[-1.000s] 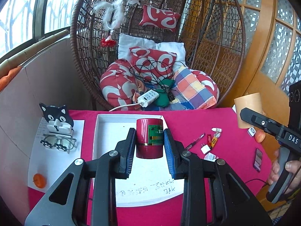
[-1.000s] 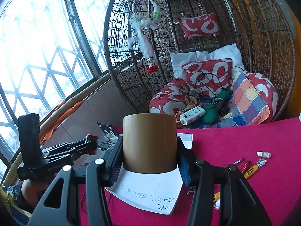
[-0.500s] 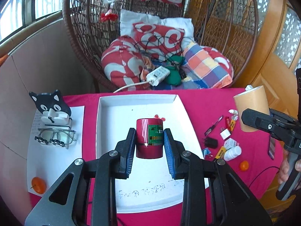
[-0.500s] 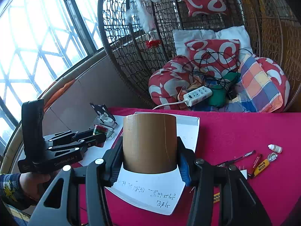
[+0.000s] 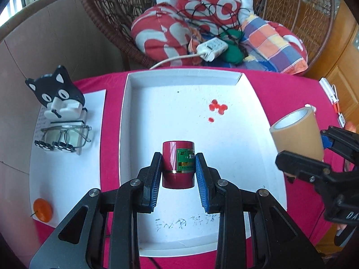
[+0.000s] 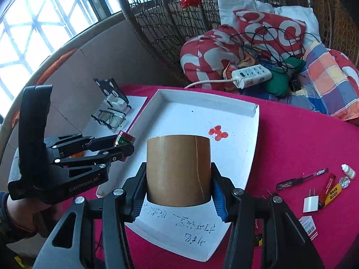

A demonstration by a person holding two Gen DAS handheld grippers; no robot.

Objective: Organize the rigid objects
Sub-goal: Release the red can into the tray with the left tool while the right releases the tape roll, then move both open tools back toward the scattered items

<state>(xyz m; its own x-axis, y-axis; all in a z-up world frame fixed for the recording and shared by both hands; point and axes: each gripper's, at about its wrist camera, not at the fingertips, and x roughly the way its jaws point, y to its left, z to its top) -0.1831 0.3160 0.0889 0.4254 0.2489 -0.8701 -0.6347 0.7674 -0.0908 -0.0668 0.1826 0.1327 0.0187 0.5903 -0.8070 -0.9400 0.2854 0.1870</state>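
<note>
My left gripper (image 5: 178, 170) is shut on a small red can (image 5: 178, 164) with a green label, held above the near middle of the white tray (image 5: 258, 94). My right gripper (image 6: 178, 192) is shut on a brown tape roll (image 6: 178, 170), held above the tray's near part (image 6: 253, 121). In the left wrist view the tape roll (image 5: 296, 132) and right gripper (image 5: 314, 154) hang over the tray's right edge. In the right wrist view the left gripper (image 6: 122, 146) with the red can (image 6: 125, 139) sits at the tray's left side.
A cat-shaped stand (image 5: 58, 96) with glasses (image 5: 65, 134) sits on white paper left of the tray, with an orange ball (image 5: 42, 209) near its front. Pens, a small bottle (image 6: 347, 170) and a charger (image 6: 310, 204) lie on the red cloth to the right. A wicker chair with cushions stands behind.
Both grippers have tilted downward and moved in over the tray, each keeping its object. The tape roll has come closer to the tray's right edge.
</note>
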